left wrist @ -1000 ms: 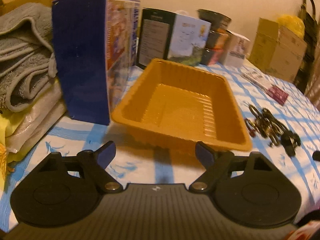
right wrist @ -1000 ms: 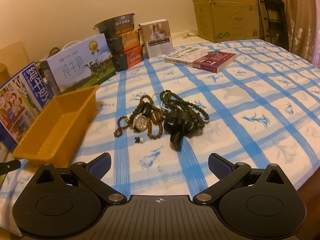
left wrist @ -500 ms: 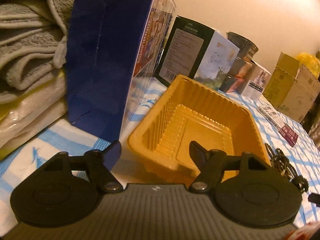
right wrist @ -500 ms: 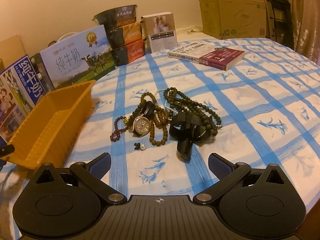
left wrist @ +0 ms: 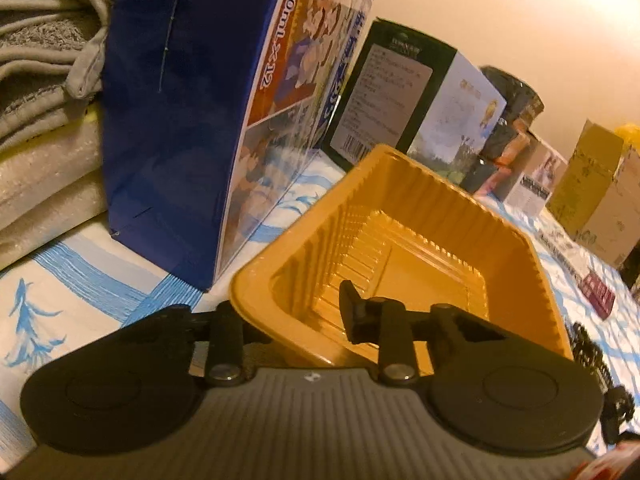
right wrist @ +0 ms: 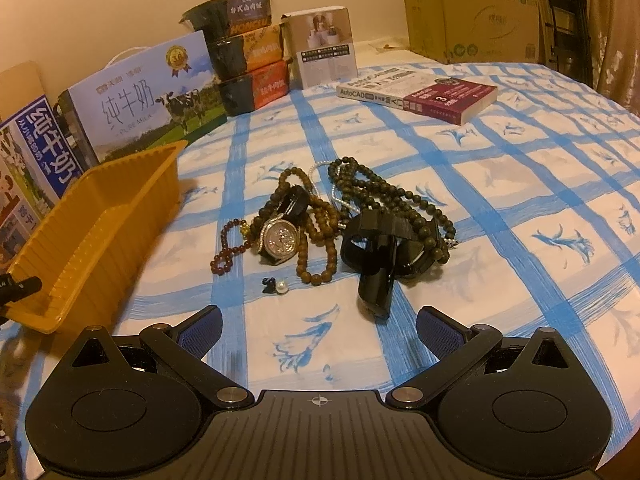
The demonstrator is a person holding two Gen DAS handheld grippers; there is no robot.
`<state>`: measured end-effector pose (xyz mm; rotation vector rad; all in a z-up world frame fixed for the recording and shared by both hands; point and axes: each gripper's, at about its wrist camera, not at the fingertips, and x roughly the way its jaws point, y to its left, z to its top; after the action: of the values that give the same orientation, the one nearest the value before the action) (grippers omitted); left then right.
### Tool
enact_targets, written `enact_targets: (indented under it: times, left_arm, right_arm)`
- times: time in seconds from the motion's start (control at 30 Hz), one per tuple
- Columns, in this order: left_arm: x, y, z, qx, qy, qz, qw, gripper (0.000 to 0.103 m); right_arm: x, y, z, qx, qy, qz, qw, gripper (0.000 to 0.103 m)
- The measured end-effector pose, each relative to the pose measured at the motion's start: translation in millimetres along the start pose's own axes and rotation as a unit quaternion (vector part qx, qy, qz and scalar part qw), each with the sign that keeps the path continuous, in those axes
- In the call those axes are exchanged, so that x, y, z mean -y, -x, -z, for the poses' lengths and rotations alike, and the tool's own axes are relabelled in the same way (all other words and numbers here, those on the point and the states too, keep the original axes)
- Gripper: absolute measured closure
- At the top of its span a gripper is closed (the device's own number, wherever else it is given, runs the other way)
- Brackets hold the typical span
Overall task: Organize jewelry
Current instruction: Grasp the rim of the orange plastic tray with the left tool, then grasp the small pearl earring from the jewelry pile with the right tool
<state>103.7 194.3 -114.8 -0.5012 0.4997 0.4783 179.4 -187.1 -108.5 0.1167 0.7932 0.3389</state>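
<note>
The left gripper (left wrist: 304, 312) has just been closing, one finger inside and one outside the near wall of the empty orange ribbed plastic tray (left wrist: 516, 240), so it seems to pinch that wall. The right gripper (right wrist: 319, 330) is spread wide with nothing in it. The heap of dark bead strings and watches (right wrist: 332, 220) lies just ahead of it on the blue-checked cloth (right wrist: 520, 208), right of the tray, so the right hand is nearer.
</note>
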Motion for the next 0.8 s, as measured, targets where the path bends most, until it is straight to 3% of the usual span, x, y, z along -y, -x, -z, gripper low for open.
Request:
enact_targets:
  times: [0.2,0.37,0.53,0.8]
  left_arm:
    - [3.9,4.9,0.7,0.016,-0.008,0.01,0.9998,0.087]
    - [22.9,17.6,-0.8,0.04,-0.051,0.034,0.9973,0.093]
    - [41.8,24.3,6.1,0.062,-0.085,0.035,0.9938,0.093]
    - [62.2,24.4,7.2,0.074,-0.126,0.038,0.9885,0.093]
  right_arm:
    - [8.2,-2.9,2.3,0.001,-0.009,0.008,1.0,0.0]
    - [13.3,-1.4,2.9,0.005,-0.014,0.011,1.0,0.0]
    - [13.3,0.4,4.4,0.014,-0.011,0.009,1.0,0.0]
    - [9.6,-6.8,-0.6,0.017,0.018,-0.011,1.0,0.026]
